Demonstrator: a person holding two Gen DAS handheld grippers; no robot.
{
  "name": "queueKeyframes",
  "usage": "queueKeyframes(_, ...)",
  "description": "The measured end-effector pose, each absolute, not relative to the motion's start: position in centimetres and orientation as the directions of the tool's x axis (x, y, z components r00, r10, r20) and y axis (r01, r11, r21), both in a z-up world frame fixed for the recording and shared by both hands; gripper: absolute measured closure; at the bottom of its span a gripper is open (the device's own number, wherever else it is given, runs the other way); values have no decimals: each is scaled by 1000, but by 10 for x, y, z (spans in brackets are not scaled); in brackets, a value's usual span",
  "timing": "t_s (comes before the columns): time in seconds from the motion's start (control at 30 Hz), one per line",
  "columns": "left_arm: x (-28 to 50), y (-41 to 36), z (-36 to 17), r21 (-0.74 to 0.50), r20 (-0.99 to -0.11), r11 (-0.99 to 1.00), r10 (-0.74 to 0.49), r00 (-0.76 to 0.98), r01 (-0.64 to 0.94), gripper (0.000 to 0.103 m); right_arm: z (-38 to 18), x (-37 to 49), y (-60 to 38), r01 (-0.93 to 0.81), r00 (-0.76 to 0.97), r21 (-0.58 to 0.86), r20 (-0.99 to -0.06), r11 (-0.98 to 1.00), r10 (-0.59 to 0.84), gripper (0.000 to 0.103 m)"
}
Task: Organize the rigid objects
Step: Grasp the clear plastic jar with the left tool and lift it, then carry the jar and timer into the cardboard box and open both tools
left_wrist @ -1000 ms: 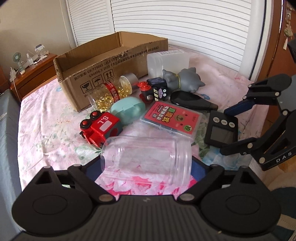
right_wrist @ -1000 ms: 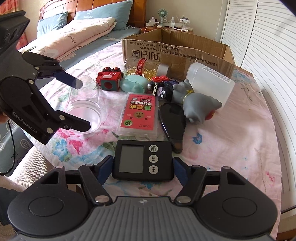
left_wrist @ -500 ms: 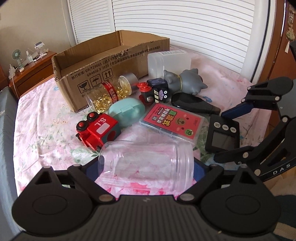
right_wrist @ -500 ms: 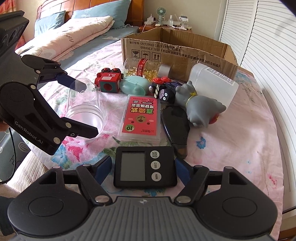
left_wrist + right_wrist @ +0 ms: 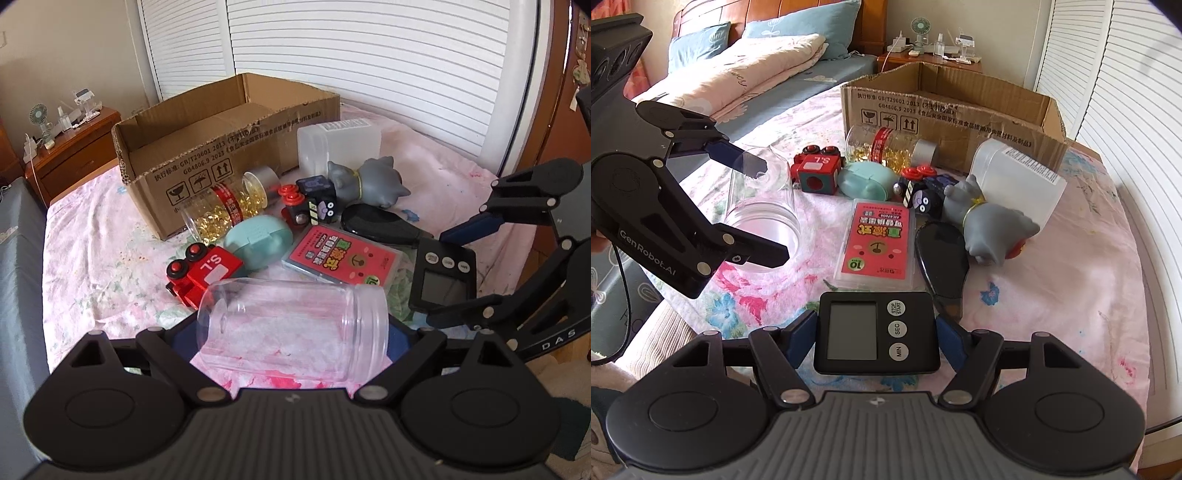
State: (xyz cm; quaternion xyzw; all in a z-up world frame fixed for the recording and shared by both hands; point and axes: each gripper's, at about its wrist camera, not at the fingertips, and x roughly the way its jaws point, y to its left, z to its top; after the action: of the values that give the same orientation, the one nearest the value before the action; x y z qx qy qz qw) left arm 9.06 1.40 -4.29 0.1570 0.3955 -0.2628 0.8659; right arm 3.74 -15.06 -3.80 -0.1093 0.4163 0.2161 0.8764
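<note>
Clear, empty plastic jar (image 5: 295,328) lies sideways, apparently lidless, mouth rightward.

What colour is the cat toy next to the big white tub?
Grey, with a yellow collar. The cat toy shows best in the right wrist view.

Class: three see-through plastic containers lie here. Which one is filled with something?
The capsule jar beside the cardboard box; it holds yellow capsules, unlike the others.

The left gripper's fingertips (image 5: 399,334) are largely hidden behind the clear jar (image 5: 295,328); the red toy train (image 5: 201,271) is partly covered by that jar; the box interior (image 5: 207,122) is mostly concealed by its front wall; small nightstand items (image 5: 938,40) are too tiny to be identified.
</note>
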Motion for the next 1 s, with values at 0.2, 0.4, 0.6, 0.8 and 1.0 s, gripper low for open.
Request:
queueKeyframes(0.2,104,12,-18,96,-753,827,-304,584,554,10,-13,46,-158,-468,592,-23,-750,883,294,29)
queueKeyframes(0.4,135,12,17,110,-717,852,-289,634,512,10,17,71,-167,-452,642,-35,-706,892,298,29)
queueKeyframes(0.6,186,7,46,127,-679,873,-269,683,470,10,47,106,-170,-441,695,-52,-652,896,303,29)
queueKeyframes(0.8,243,-1,58,98,-672,895,-263,692,435,10,63,150,-172,-432,719,-61,-626,900,303,29)
queueKeyframes(1.0,290,-10,45,108,-704,901,-230,672,421,10,63,194,-179,-406,724,-52,-627,913,286,29)
